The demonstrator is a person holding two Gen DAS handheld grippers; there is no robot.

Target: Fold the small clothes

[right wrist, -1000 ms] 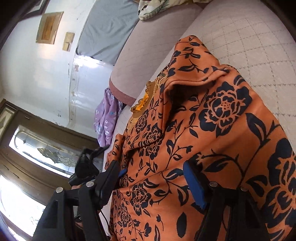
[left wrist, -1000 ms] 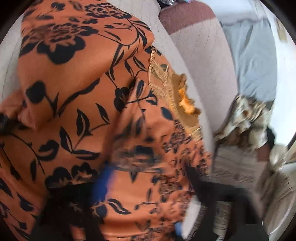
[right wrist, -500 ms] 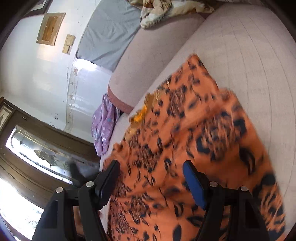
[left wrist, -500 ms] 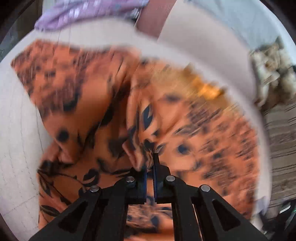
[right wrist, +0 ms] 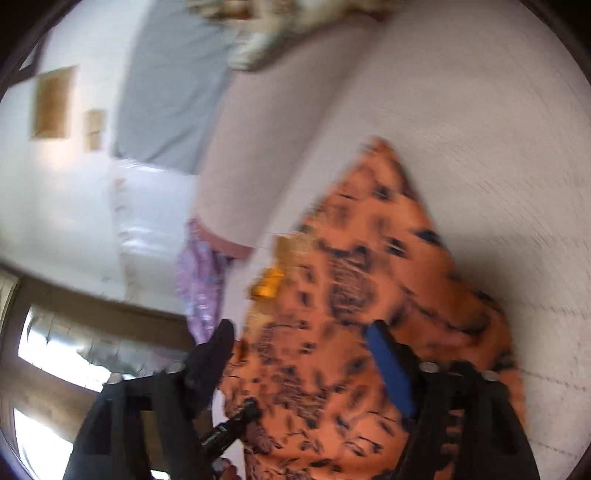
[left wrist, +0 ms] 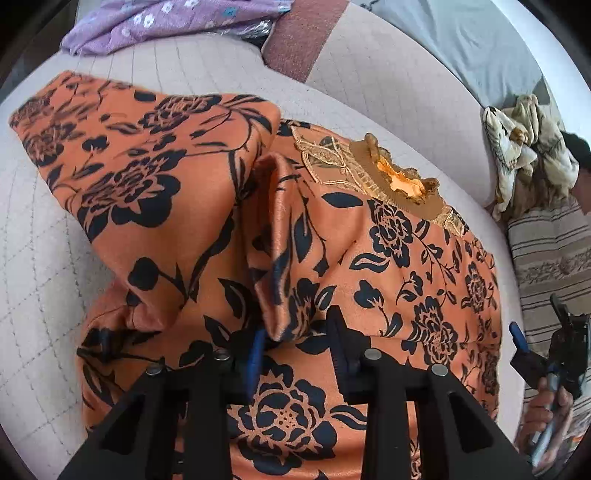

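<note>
On the sofa, our left gripper is opening off the orange garment's ridge; right gripper gapes empty; we should smooth that ridge flat.

Orange floral garment is covering most of the quilted cushion, with bare cushion lying open along its left edge and beyond its neckline. A raised fold is standing between the opening jaws of the left hand-held gripper. Backrest bolster is walling off the far side, purple cloth crowding the far-left corner, patterned blanket blocking far right.
</note>
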